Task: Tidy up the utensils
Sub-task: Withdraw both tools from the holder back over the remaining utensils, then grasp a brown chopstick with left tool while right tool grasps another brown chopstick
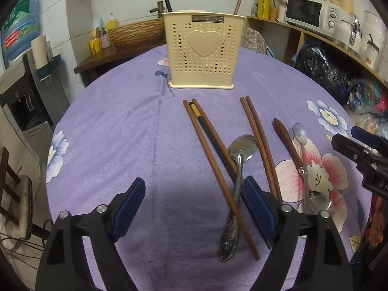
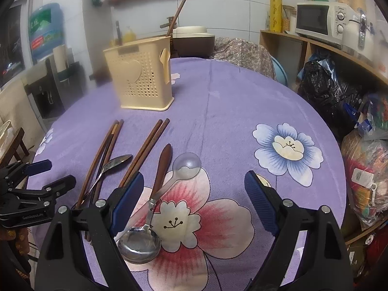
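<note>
Left view, nearest: left tongs stand apart with nothing clamped; only bare purple cloth lies between the blue pads, and the embossed-handle spoon runs just inside the right pad.
Left view, loose on desk: a bunch of chopsticks, one dark among the brown, crosses that spoon; a brown pair lies to its right; further right a wooden-handled utensil and a slim spoon.
Left view, far: cream holder stands upright, well apart from the loose pieces, with two sticks already poking from its top.
Right view, nearest: right tongs are apart and empty, over the pink flower print.
Right view, near left pad: ladle bowl lies beside that pad, its wooden handle pointing far; the slim spoon's bowl rests near the middle.
Right view, far left: holder again stands well away from the utensils.
Progress: judged early; two pieces are stowed and everything else is unsorted.
Left to do: lift every spoon and chopstick into the holder.
</note>
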A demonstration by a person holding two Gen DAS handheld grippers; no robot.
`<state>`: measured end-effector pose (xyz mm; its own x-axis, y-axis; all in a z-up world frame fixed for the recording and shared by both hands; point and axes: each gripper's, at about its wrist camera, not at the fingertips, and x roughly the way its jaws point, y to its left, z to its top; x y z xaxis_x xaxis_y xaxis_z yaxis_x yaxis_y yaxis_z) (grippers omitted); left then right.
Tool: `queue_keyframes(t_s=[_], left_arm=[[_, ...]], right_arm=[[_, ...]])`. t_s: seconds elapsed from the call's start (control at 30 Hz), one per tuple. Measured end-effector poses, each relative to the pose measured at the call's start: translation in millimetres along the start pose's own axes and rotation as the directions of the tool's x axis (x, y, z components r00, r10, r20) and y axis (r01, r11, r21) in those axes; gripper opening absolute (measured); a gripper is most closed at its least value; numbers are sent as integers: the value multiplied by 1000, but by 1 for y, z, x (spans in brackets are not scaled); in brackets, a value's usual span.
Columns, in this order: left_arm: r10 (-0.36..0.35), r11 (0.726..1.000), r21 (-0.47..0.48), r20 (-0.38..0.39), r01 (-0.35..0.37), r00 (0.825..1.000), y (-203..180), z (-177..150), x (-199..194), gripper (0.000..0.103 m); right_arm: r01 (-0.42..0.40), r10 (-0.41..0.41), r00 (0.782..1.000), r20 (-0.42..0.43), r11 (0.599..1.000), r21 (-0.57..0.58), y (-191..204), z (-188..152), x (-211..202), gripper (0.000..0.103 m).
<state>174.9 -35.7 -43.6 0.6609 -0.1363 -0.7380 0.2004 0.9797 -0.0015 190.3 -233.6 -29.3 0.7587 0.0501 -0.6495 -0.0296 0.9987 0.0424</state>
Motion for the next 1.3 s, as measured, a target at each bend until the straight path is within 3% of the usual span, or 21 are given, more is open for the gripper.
queue_keyframes(t_s=[0.2,0.53,0.77,0.9,1.0,1.13,1.3], left_arm=[[-22,1000,5,-46,23,999,-4,8,14,52],[12,1000,8,-108,-11,994,-8,20,43,37],[56,998,-9,-114,-58,992,8,20,44,37],[57,997,-36,-118,-62,991,24,21,42,37],[49,996,-67,-93,-55,994,31,26,37,38],[60,995,-76,-76,-66,995,35,32,34,51],[58,995,-82,-55,-63,997,36,36,32,59]], right_arm=[[-3,3,1000,-6,1000,-10,2,-1,2,84],[-8,8,1000,-4,1000,-9,2,0,1,84],[-79,78,996,-39,997,-13,6,16,11,84],[-153,151,982,-115,988,-15,13,41,39,84],[-154,150,973,-173,988,-9,17,64,70,83],[-137,144,953,-265,990,46,19,84,112,74],[-104,130,934,-333,990,95,21,90,142,63]])
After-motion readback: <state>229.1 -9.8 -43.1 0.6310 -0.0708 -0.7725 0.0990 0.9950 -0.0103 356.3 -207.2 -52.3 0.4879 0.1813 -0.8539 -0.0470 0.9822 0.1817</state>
